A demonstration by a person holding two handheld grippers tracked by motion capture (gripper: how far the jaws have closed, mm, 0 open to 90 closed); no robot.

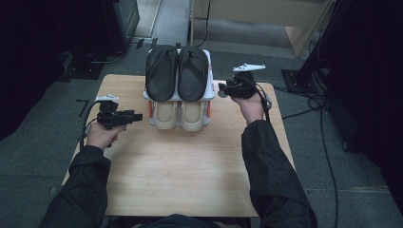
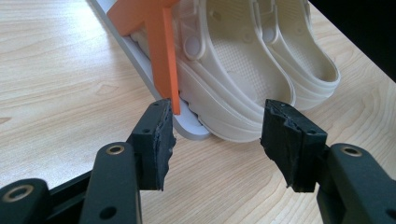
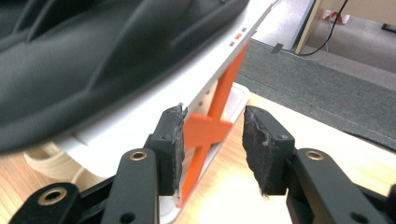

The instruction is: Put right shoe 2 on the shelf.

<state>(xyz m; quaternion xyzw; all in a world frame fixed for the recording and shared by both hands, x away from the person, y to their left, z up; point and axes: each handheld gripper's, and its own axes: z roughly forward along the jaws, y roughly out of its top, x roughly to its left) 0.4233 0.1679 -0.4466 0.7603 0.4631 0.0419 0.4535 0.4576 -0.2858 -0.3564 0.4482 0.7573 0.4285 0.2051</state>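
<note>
both claws released: left claw (image 2: pixel 215 135) before beige clogs (image 2: pixel 261 60), right claw (image 3: pixel 212 149) astride orange brace (image 3: pixel 205 135)

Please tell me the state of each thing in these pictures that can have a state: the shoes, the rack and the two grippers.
black slippers: lying side by side on the rack's top tier.
beige clogs: side by side on the bottom tier.
shoe rack: standing on the table, both tiers filled.
left gripper: open, holding nothing.
right gripper: open, holding nothing.
</note>
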